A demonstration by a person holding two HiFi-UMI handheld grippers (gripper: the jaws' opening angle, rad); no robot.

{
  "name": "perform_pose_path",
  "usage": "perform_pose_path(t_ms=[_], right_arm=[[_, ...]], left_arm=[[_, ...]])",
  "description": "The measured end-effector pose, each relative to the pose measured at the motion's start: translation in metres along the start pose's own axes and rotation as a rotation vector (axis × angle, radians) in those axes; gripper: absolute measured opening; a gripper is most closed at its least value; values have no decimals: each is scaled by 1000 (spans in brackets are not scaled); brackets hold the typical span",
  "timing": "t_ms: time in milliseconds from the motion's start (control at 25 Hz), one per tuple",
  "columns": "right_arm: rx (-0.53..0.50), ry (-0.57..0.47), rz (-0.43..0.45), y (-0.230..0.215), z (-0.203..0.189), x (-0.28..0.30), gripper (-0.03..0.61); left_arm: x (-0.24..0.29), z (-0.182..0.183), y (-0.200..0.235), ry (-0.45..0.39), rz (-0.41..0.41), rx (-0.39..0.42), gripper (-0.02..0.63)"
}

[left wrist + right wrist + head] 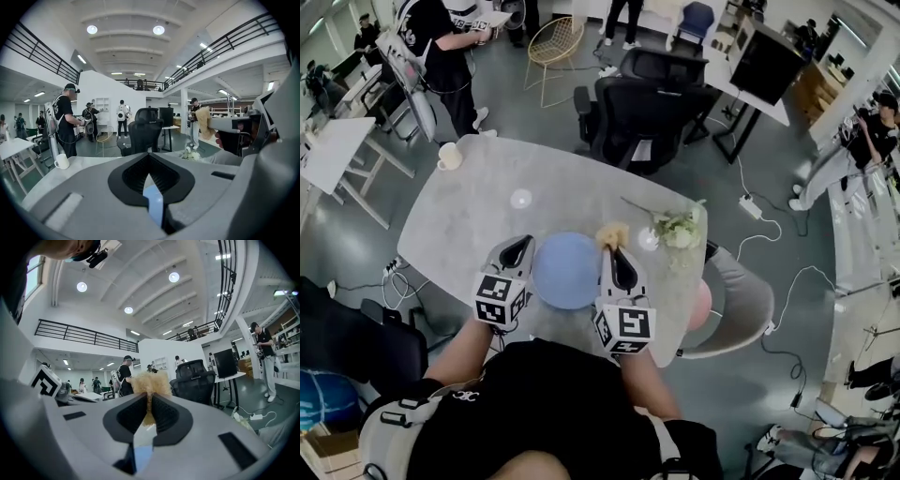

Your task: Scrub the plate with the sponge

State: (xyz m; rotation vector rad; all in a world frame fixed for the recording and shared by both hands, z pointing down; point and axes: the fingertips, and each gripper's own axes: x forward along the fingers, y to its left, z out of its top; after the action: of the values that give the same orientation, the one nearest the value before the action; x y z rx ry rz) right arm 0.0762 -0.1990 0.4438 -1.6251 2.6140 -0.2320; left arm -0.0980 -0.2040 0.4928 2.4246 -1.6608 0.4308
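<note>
Two grippers flank the blue plate [567, 272], which lies on the grey table [459, 220] near its front edge. We see the left gripper [519, 247] with jaws together, just beside the plate's left rim. The right gripper [612, 251] is clamped on the tan sponge [612, 232] at the plate's far right rim; we can't tell if they touch.

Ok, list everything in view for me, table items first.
oval grey table: one, grey, centre.
round blue plate: one, blue, table's near edge.
fluffy tan sponge: one, tan, at plate's far right rim.
white ceramic mug: one, white, table's far left.
small round items: two, whitish, mid-table and by flowers.
flower sprig: one, white-green, right side.
black office chairs: two, black, beyond table.
left gripper: grey, shut, left of plate.
right gripper: grey, shut on sponge.
</note>
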Motion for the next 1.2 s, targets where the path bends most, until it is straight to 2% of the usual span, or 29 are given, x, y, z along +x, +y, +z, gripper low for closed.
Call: perform_pose_path(t_ms=[160, 520, 640, 800, 1200], right_arm=[[-6, 15, -48, -1, -6, -2, 34], [-4, 35, -176, -15, -17, -16, 34], [-2, 40, -218, -22, -18, -22, 34], [-2, 48, -269, -32, -20, -30, 34], [0, 93, -336, -43, -33, -46, 34]], left_arm=[[16, -15, 6, 44, -62, 2, 5], [55, -50, 4, 148, -173, 69, 10], [70, -65, 5, 191, -198, 88, 66], [92, -91, 6, 265, -239, 114, 98], [136, -190, 16, 519, -314, 157, 103]])
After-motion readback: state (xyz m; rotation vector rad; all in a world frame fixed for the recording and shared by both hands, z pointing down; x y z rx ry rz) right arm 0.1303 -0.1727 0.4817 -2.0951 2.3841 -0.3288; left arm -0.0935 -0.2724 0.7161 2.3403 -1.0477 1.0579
